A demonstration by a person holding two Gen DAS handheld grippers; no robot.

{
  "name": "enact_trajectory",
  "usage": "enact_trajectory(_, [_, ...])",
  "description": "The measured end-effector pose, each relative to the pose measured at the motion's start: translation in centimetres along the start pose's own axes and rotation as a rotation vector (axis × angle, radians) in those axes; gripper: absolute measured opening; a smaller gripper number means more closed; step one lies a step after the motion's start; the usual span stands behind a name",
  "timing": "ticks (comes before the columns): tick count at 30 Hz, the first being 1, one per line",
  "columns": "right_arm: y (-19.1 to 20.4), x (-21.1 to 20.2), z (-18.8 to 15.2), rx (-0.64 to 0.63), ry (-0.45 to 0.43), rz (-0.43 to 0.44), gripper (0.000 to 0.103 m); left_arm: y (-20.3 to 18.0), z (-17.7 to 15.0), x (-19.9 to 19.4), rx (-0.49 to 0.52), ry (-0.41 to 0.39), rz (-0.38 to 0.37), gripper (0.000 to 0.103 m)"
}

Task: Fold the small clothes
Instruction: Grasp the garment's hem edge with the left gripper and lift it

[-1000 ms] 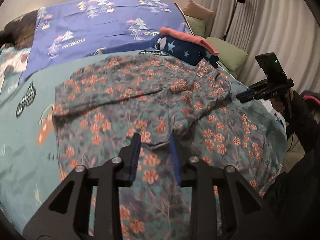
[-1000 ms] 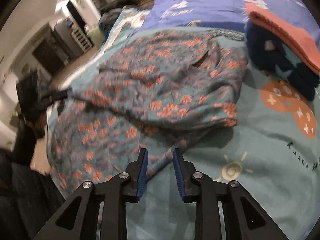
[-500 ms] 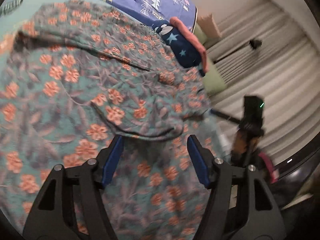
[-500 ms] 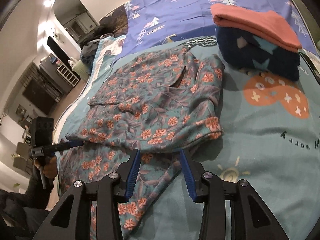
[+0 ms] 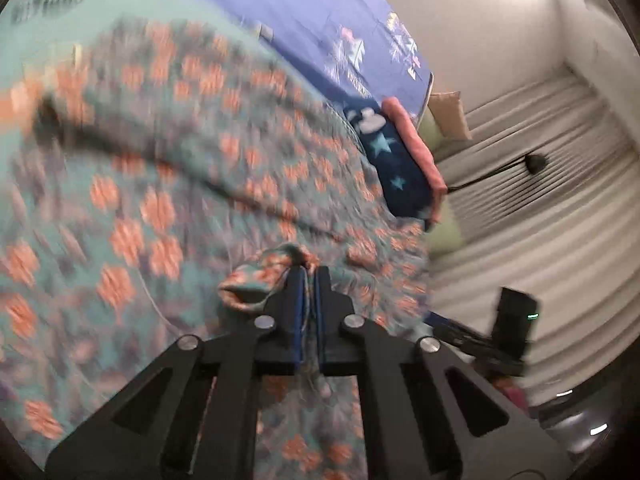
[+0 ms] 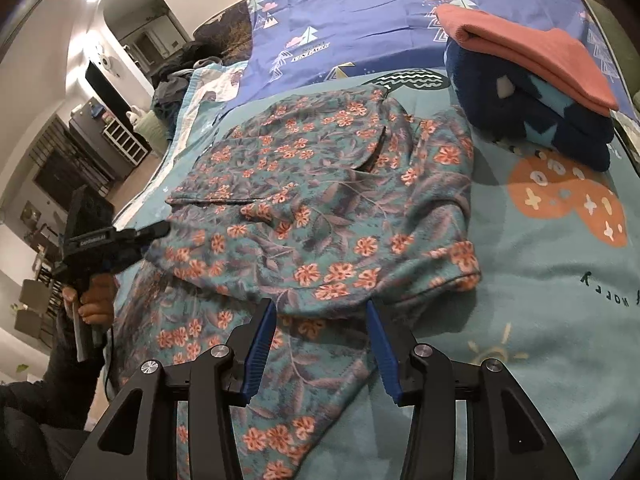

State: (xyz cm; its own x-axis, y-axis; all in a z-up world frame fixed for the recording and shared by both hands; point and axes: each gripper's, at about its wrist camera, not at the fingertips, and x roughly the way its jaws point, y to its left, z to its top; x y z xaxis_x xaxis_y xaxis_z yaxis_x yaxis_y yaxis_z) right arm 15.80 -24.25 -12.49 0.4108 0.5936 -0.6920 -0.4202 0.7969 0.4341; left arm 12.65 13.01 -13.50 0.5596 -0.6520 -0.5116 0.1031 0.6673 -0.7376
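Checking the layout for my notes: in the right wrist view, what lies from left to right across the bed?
Left tool in the person's hand → floral garment → stack of folded clothes.

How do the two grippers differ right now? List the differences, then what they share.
The left gripper is shut, pinching a bunched edge of the floral garment; the right gripper stands open, its pads pressing on nothing. The left gripper's jaws have just closed; the right gripper's have just been opening, and only flat cloth lies between them. Both have black frames with blue pads and point down at the same garment.
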Motion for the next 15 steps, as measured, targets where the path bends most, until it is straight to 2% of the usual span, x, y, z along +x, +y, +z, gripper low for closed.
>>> enact_trajectory(2, [0.2,-0.2,0.0,0.002,-0.006,-0.004,0.047,-2.4,0.1,-1.5,0.109,-0.067,0.005,0.006])
enact_trajectory(4, [0.2,-0.4,0.0,0.006,-0.01,-0.007,0.047,-5.4,-0.5,-3.7,0.29,-0.14,0.035,0.006])
enact_trajectory(6, [0.0,-0.4,-0.1,0.016,-0.009,-0.013,0.048,-6.2,-1.4,-4.3,0.406,-0.136,0.089,0.007])
enact_trajectory(7, [-0.2,-0.3,-0.2,0.022,-0.007,-0.018,0.048,-5.8,-1.9,-4.1,0.424,-0.1,0.114,0.007])
enact_trajectory(8, [-0.4,-0.2,-0.3,0.03,-0.005,-0.023,0.049,-4.7,-2.3,-3.8,0.419,-0.058,0.15,0.013])
enact_trajectory(9, [-0.6,0.0,-0.4,0.04,0.0,-0.028,0.049,-4.0,-2.8,-3.0,0.414,-0.023,0.196,0.027])
enact_trajectory(11, [-0.8,0.3,-0.6,0.056,0.011,-0.033,0.049,-2.0,-3.9,-1.5,0.408,0.032,0.349,0.04])
enact_trajectory(12, [-0.9,0.4,-0.6,0.059,0.015,-0.034,0.049,-1.3,-4.1,-1.1,0.4,0.044,0.382,0.041])
enact_trajectory(14, [-0.6,0.4,-0.7,0.05,0.019,-0.037,0.049,-0.3,-4.0,-1.4,0.349,0.045,0.35,0.047])
enact_trajectory(15, [-0.4,0.3,-0.7,0.043,0.019,-0.039,0.049,0.0,-3.8,-1.7,0.324,0.038,0.32,0.058])
